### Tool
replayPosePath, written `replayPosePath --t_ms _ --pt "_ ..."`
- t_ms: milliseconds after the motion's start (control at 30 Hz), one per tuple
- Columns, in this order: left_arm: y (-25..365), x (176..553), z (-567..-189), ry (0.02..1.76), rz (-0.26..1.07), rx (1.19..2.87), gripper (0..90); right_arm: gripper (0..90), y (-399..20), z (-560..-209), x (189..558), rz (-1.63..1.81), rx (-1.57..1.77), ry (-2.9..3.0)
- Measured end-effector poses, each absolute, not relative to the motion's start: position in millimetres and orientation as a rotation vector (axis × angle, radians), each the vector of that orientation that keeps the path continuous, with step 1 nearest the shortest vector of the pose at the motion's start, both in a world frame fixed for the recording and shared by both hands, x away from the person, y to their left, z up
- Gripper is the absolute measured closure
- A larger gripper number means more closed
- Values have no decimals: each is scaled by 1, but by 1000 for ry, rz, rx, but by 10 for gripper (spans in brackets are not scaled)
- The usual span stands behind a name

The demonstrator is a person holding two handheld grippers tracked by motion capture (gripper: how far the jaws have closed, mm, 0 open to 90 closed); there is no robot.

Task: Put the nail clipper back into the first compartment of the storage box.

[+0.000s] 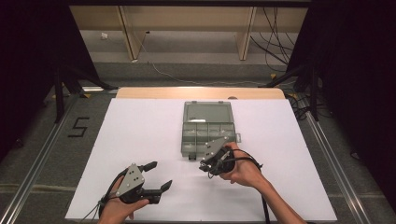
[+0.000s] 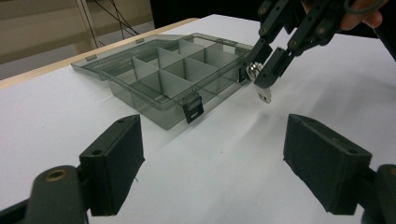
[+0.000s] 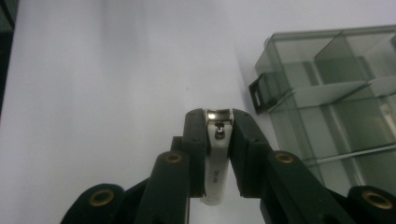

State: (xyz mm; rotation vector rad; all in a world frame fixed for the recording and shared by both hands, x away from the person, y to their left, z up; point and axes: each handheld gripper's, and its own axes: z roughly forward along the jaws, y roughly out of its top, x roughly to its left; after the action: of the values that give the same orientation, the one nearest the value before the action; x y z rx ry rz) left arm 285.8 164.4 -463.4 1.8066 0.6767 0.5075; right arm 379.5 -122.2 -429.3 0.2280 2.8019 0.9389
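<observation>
Nail clipper (image 3: 217, 156) clamped in my right gripper (image 3: 217, 122)
My left gripper (image 2: 212, 163) hangs released over the white tabletop (image 1: 140, 135) — organizer box (image 1: 205, 133) lies open.

The left claw (image 2: 215, 163) hangs over the white bench (image 2: 224, 158) with its two black jaws spread wide, nothing between them. Ahead sits an open smoky compartment box (image 2: 177, 77), lid laid back. Beside its near corner, the right claw (image 2: 262, 70) pinches a small metal nail clipper (image 2: 262, 89).
</observation>
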Motion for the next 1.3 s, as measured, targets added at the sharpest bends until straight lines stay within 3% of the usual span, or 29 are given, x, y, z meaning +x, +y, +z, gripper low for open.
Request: replayPosePath --t_ms 1300 --pt "165 287 -463 678 509 1803 198 772 -143 -376 378 1142 355 2536"
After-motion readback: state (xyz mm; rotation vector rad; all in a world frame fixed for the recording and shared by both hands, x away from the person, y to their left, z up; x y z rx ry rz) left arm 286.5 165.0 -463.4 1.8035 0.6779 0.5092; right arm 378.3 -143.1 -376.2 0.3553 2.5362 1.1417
